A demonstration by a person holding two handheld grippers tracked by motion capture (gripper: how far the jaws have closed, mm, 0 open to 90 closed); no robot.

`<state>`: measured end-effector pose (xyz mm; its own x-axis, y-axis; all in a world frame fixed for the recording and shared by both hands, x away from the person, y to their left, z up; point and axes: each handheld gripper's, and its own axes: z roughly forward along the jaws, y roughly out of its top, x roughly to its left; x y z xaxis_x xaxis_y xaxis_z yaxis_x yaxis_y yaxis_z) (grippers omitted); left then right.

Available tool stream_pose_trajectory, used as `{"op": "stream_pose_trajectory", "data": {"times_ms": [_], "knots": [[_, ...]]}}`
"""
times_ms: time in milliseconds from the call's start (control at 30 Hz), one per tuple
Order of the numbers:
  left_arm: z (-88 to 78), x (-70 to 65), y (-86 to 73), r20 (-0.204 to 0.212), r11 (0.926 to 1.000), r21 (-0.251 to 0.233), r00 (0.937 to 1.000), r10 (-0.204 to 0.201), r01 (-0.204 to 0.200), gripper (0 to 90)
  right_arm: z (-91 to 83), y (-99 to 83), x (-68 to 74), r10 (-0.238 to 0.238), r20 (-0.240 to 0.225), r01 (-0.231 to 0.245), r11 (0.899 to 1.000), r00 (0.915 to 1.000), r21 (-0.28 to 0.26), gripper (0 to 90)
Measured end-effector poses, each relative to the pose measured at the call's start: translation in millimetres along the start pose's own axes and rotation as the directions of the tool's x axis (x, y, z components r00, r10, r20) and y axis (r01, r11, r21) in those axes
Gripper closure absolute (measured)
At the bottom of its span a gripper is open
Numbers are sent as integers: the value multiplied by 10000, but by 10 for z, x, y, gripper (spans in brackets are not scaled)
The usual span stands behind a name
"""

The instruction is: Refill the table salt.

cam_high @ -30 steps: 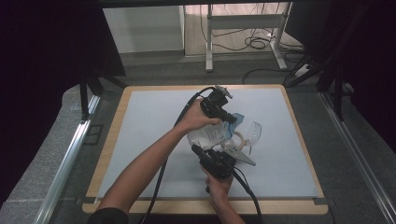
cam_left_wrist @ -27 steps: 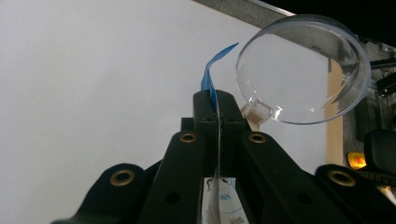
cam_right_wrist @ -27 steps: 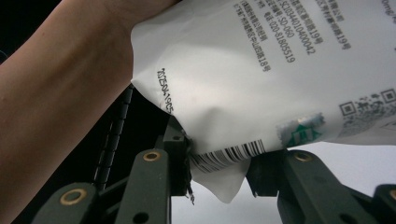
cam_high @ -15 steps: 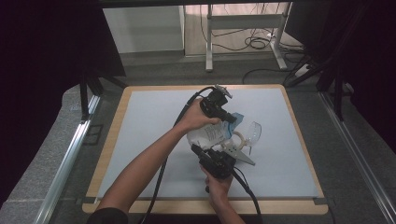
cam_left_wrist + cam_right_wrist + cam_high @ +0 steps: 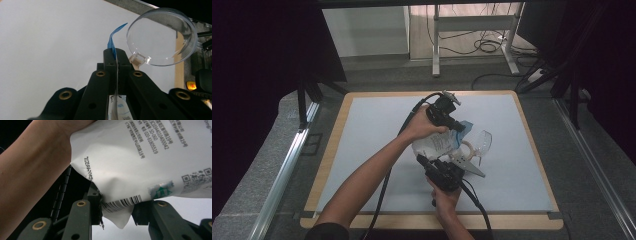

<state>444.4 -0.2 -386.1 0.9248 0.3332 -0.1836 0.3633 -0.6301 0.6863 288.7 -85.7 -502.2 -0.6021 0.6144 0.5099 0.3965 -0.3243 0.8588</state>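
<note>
— Tongs first: what has the left tongs (image 5: 458,126) got?
— Its jaws are pinched tight on the top edge of the white printed plastic pouch (image 5: 438,145), right by the blue tear strip (image 5: 112,42).
— And the right tongs (image 5: 428,163)?
— At six o'clock from the left one, partly closed on the pouch's lower corner, next to the barcode (image 5: 122,203).
— Where is the pouch, then?
— Strung between the two, above the middle of the pale grey counter (image 5: 362,130).
— Anything beside it?
— A clear round plastic lid (image 5: 482,141) at three o'clock of the pouch; whether they touch, I can't tell.
</note>
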Motion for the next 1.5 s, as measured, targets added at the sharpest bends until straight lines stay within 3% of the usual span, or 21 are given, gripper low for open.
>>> {"op": "stream_pose_trajectory", "data": {"times_ms": [1500], "knots": [[-1,-2,-8,-1,10000,-25,10000,-37,37,896,1,-10,0,24,-4,-24,10000,10000,-36,661]]}}
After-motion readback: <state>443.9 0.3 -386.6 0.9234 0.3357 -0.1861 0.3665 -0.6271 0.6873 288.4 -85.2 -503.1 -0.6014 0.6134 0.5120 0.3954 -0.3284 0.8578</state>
